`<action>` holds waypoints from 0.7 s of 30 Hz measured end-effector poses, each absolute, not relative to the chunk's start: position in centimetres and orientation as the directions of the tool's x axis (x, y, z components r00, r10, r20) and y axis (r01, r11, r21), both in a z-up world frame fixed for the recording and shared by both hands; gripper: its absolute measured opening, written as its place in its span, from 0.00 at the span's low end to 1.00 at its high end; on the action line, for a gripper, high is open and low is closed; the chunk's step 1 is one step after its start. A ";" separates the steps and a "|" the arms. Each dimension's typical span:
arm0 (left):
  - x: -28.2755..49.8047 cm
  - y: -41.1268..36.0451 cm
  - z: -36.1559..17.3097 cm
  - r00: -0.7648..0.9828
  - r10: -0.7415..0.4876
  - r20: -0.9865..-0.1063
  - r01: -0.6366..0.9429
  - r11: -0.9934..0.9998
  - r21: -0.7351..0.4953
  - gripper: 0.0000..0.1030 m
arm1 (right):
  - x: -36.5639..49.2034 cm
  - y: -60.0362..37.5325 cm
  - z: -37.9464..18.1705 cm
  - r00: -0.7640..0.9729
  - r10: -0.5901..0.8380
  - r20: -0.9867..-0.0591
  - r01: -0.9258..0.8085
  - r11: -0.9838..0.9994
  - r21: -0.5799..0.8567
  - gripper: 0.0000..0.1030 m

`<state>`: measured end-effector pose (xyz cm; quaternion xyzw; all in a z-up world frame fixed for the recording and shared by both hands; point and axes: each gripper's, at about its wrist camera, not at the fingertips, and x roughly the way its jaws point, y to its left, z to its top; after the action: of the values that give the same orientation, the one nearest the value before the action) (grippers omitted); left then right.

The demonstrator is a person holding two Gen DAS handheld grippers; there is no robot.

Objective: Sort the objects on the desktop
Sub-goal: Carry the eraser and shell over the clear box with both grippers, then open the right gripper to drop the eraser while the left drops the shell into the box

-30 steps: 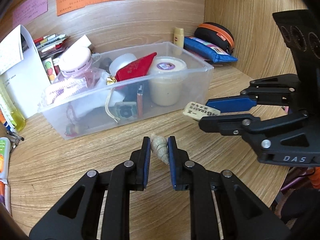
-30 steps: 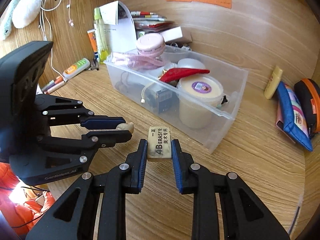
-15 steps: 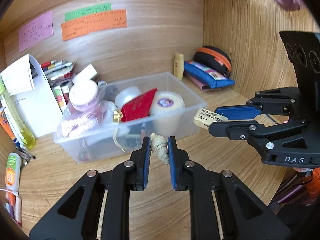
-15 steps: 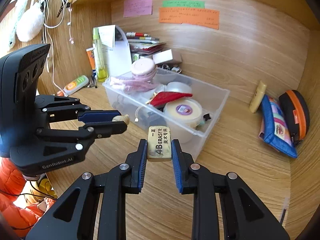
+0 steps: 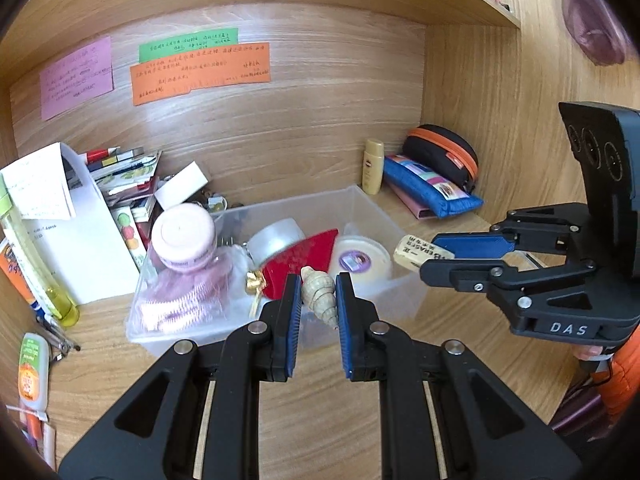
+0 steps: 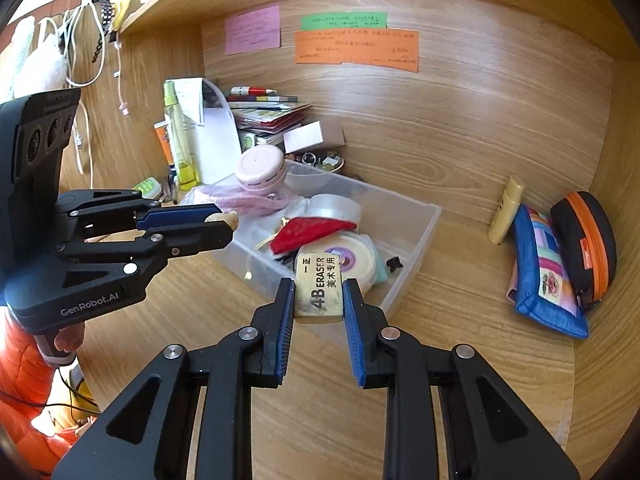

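Eraser [image 6: 319,286] reading "4B ERASER", one dash-like mark and a column of Chinese characters beside it; same print showing partly as "ERASER" in left wrist view [image 5: 416,251]. Left gripper [image 6: 224,226] body showing "GenRobot.AI" in grey. Right gripper [image 5: 434,256] body showing "DAS" in grey. Pink note [image 6: 252,30], green note [image 6: 343,21] and orange note [image 6: 356,50] carrying handwriting, too small for reading. Tube [image 5: 34,370] label printing not resolving.
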<state>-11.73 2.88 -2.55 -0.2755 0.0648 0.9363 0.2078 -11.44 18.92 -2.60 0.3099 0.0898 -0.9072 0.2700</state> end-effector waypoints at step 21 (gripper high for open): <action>-17.2 1.1 -4.8 -0.732 0.341 -0.589 -0.377 -0.924 -0.066 0.16 | -16.4 16.0 -5.1 -0.666 -0.381 -0.641 0.526 -0.849 -0.041 0.21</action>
<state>-17.24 1.05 -4.75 -0.3108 0.0288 0.9303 0.1928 -16.40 16.01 -5.07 0.3228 0.1120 -0.9059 0.2504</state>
